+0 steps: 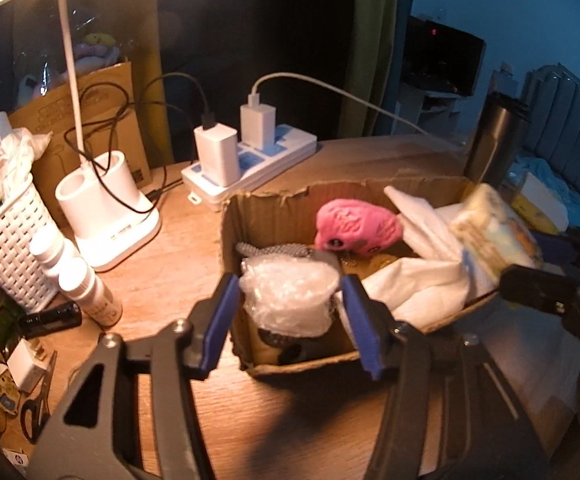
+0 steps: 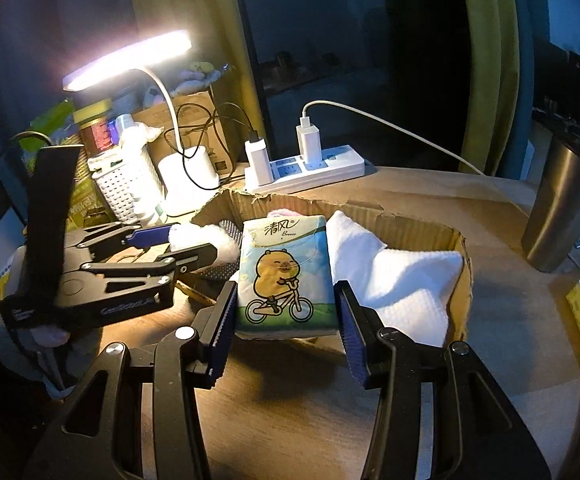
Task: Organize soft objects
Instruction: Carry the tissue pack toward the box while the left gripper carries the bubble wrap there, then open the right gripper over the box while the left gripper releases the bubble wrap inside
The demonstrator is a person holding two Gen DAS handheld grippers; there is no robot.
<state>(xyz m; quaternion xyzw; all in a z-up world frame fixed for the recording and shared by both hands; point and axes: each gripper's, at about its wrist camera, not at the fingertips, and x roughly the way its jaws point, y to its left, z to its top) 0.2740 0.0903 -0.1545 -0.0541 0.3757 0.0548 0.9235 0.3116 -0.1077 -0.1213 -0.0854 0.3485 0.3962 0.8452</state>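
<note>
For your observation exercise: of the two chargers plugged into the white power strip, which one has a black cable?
The shorter charger, nearer the desk lamp base. Its neighbour, the taller charger, carries a white cable instead.

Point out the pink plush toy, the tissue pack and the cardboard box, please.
pink plush toy (image 1: 360, 227): left wrist view, middle of its body.
tissue pack (image 2: 285, 276): right wrist view, printed front face.
cardboard box (image 1: 273, 212): left wrist view, inner face of the far wall.

Box (image 1: 273, 208): rough torn corrugated cardboard. Tissue pack (image 2: 285, 276): glossy printed plastic film. Towel (image 2: 402, 280): white waffle cloth. Flask (image 2: 562, 208): brushed metal.
</note>
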